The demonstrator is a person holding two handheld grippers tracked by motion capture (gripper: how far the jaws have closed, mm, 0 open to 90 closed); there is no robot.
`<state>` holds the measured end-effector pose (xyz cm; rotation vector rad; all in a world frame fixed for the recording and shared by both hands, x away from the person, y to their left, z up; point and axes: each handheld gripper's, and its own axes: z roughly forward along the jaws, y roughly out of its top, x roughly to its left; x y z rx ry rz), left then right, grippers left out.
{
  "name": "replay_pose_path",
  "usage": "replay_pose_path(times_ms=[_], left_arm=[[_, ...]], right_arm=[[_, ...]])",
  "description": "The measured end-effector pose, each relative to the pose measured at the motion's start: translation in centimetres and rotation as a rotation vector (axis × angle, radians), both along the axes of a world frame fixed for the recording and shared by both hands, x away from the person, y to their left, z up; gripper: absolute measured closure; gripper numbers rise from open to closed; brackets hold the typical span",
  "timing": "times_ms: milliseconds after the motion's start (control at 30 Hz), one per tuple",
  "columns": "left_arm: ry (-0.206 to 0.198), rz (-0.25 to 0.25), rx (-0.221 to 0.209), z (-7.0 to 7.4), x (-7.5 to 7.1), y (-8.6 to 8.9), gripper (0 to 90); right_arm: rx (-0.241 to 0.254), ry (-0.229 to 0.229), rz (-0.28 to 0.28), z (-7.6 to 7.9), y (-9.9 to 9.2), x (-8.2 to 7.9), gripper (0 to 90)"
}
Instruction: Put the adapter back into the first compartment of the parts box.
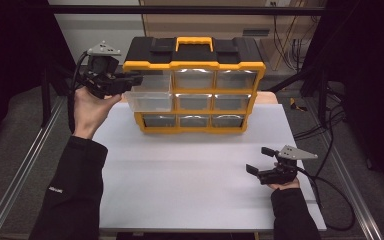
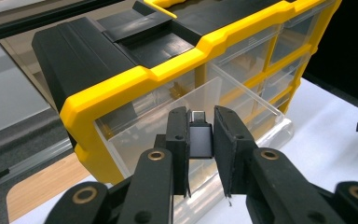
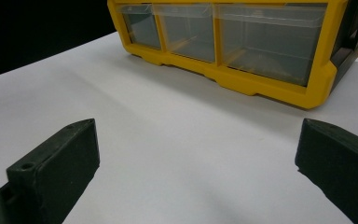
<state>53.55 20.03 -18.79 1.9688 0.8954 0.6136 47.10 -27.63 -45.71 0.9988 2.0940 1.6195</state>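
I count one yellow-and-black organizer (image 1: 195,85) on my bench (image 1: 190,180), with nine clear drawers (image 1: 194,102) in three rows of three. One drawer, the organizer's top-left (image 1: 147,95), stands pulled out. I hold two hand-held grippers and one small black adapter (image 2: 200,137).

high: above, facing forward-down | claw views: low, close | shared: organizer (image 1: 195,85)

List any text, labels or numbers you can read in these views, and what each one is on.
No text reads anywhere.
Left sleeve: a small white mark, too small and blurred to read.
Organizer: no label or brand visible on the yellow frame, black lid or clear drawers.
Small dark adapter in the left gripper: no marking visible.
Right gripper: no lettering visible.
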Motion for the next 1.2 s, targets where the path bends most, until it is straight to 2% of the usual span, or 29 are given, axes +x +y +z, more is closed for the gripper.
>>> replay_pose_path(times_ms=[433, 1200], left_arm=[[0.015, 0.009, 0.03, -0.8, 1.2, -0.7, 75.6], [0.054, 0.017, 0.033, -2.6, 2.4, -0.7, 75.6]], right_arm=[[-0.001, -0.001, 0.0, 0.0, 0.0, 0.0, 0.4], [-0.002, 0.001, -0.002, 0.0, 0.0, 0.0, 0.4]])
